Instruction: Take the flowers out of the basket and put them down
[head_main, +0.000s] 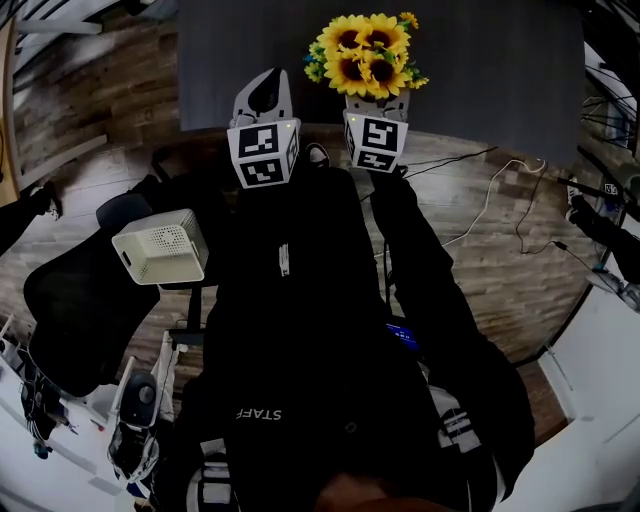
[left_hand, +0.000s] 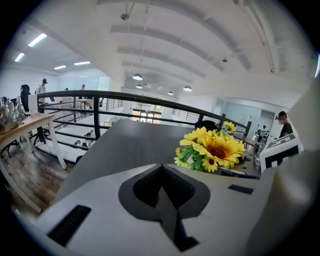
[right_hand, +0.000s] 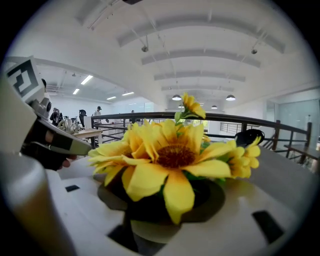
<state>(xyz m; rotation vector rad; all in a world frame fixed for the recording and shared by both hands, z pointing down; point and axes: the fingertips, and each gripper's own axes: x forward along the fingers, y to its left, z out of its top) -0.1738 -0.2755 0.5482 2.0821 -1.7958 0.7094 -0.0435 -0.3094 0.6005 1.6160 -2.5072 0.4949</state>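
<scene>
Fingers (right_hand: 242, 200) of my right gripper (right_hand: 156, 220) clamp a bunch of sunflowers (right_hand: 170, 155); my left gripper (left_hand: 161, 174) is pinched together, empty; jacket (head_main: 300, 370) reads STAFF

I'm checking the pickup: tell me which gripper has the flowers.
The right gripper: the sunflowers stand up from between its jaws. The left gripper has its jaws together with nothing between them.
</scene>
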